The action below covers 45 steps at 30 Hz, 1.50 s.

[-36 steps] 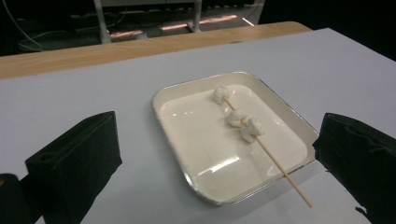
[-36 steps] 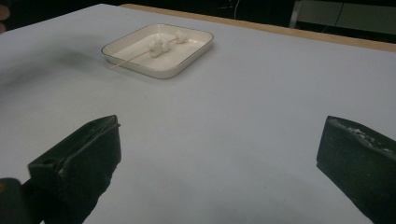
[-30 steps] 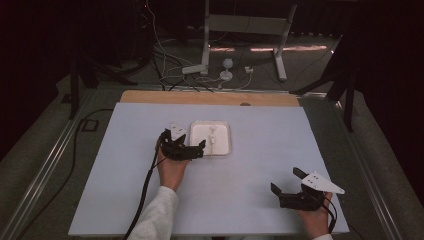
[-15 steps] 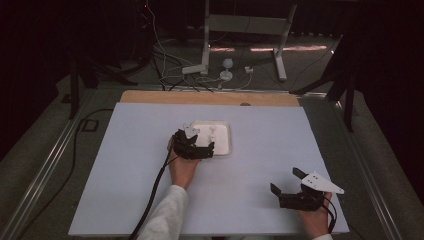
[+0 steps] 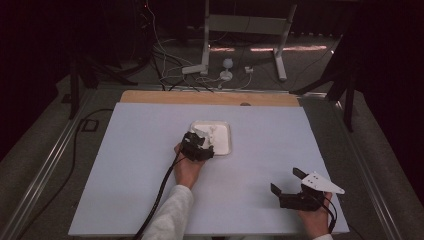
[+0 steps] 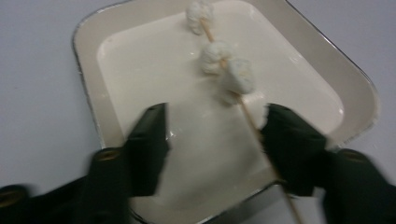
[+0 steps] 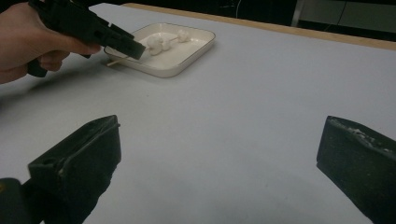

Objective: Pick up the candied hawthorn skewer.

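Lying in a shallow white tray [image 6: 93, 51]: one thin wooden skewer [image 6: 261, 135] carrying three white marshmallow-like lumps [image 6: 231, 74], stick end projecting over the near rim. Tray placed on the white bench [image 5: 125, 150], slightly beyond centre. Straddling the skewer's bare stick: left gripper [image 6: 215, 133], lowered into the tray, fingers [image 6: 149, 140] half closed and just now closing. Stick close against the right-hand finger in the left gripper view; firm contact not confirmable, other finger clear of it. No clamp on the stick yet. Lumps beyond the fingertips, untouched. Same gripper seen over the tray's near left corner in the high view [image 5: 197, 146]. Resting well apart, near the bench's front right corner: right gripper [image 5: 290, 187], fingers [image 7: 79, 158] spread wide, nothing between them, pointed toward the tray.
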Available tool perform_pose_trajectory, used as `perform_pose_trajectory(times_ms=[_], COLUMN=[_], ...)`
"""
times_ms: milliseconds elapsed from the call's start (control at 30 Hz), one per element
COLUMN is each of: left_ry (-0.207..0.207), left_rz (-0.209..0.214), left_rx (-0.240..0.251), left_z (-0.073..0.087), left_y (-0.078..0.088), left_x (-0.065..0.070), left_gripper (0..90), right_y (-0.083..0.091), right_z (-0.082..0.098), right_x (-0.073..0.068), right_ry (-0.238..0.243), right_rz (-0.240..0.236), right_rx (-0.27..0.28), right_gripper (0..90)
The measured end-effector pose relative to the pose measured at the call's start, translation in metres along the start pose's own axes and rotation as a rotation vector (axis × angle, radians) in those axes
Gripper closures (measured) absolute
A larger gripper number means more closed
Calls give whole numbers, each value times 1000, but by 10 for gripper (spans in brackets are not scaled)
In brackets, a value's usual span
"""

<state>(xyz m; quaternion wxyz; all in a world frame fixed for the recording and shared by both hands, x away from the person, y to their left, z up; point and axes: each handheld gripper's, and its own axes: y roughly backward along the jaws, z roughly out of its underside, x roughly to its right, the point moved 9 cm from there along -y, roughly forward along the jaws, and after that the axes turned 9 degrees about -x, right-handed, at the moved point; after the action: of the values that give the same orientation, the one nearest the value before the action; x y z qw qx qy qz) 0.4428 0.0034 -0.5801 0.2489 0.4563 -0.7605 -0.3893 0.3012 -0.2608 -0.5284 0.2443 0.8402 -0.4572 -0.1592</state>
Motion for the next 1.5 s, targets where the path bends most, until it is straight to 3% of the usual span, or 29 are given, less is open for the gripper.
perform_pose_trajectory(times_ms=[67,400,600,933,1133,1500], left_ry=[-8,37,54,52,86,93], left_rz=[14,28,64,96,133,160], left_rx=[-22,-64,-71,-15,20,70], left_z=[3,5,5,1,6,14], left_y=[-1,2,3,23,40,63], left_x=[1,-8,-11,-15,-21,-28], left_gripper=[542,876,895,896,896,895], right_y=[0,0,0,-1,0,-1], right_z=[0,0,0,0,0,1], right_x=[0,-1,1,1,2,3], right_ry=[0,-1,-11,-13,-18,-13], right_rz=[0,-3,-3,-1,-2,3], right_rx=[0,-2,1,-3,1,-3], right_gripper=[0,0,0,0,0,0])
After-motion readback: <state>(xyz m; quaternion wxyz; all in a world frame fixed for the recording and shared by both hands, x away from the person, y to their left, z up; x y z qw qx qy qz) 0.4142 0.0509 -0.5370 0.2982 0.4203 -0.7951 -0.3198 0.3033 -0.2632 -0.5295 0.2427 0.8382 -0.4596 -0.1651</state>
